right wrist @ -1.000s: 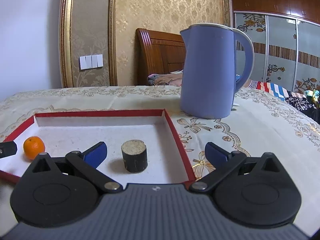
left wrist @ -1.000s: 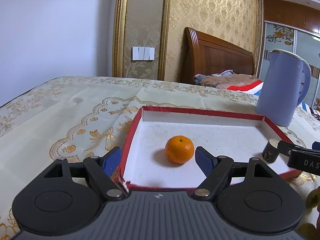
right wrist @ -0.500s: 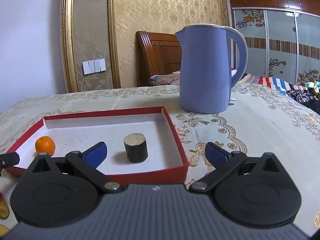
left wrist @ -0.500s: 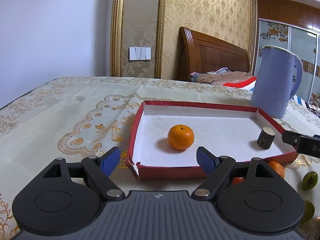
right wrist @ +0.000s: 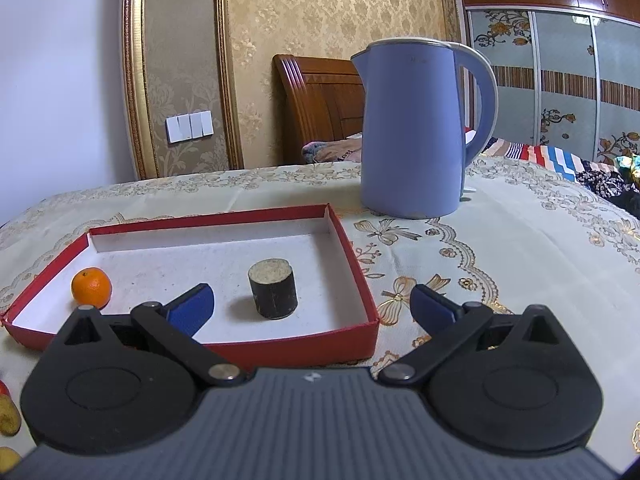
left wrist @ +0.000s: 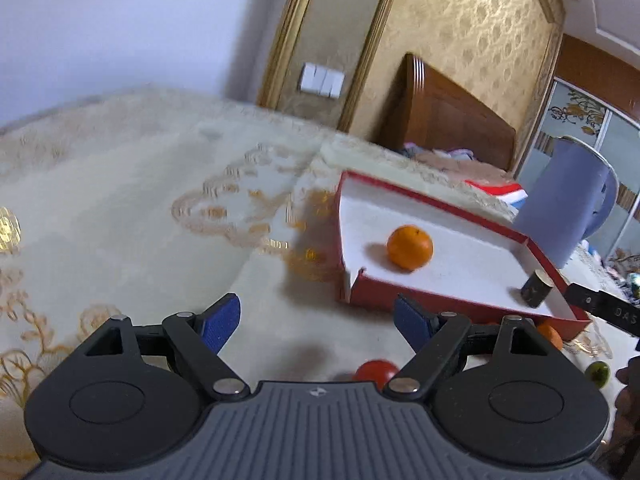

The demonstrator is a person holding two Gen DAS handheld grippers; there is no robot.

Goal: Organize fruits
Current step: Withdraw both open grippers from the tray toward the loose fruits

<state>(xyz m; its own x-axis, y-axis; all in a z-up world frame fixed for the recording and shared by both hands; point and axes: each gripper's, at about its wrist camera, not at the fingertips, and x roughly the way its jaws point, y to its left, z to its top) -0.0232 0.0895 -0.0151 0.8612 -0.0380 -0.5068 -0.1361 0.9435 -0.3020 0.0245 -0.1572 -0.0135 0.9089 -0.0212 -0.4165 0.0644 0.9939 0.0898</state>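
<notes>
Left gripper point(left wrist: 318, 322) is spread wide with nothing between its blue pads point(left wrist: 220, 322), just hanging over the bare tablecloth point(left wrist: 120, 208) a bit to the left of the red tray point(left wrist: 452, 304). Right below it, half hidden by the gripper body, there's a red fruit point(left wrist: 374, 370) sitting on the cloth, looks like a tomato or something but it's cut off so can't say for sure. Another orange one point(left wrist: 550, 334) peeks out in front of the tray's near wall, and a small green fruit point(left wrist: 598, 374) lies further right.

Right gripper point(right wrist: 312, 306) is also released, jaws apart and empty, hovering at the near edge of the tray. Its left pad sits over the tray floor, the right pad is outside over the cloth.

Inside the tray: an orange point(right wrist: 91, 287) near the left corner, and a short dark cylinder point(right wrist: 273, 289) with a pale top standing upright roughly mid-tray, well apart from the orange. Behind the tray, near its far right corner, stands a blue kettle point(right wrist: 416, 132). A couple of yellowish fruits point(right wrist: 8, 418) show at the far left edge of the right view, too cropped to identify.
</notes>
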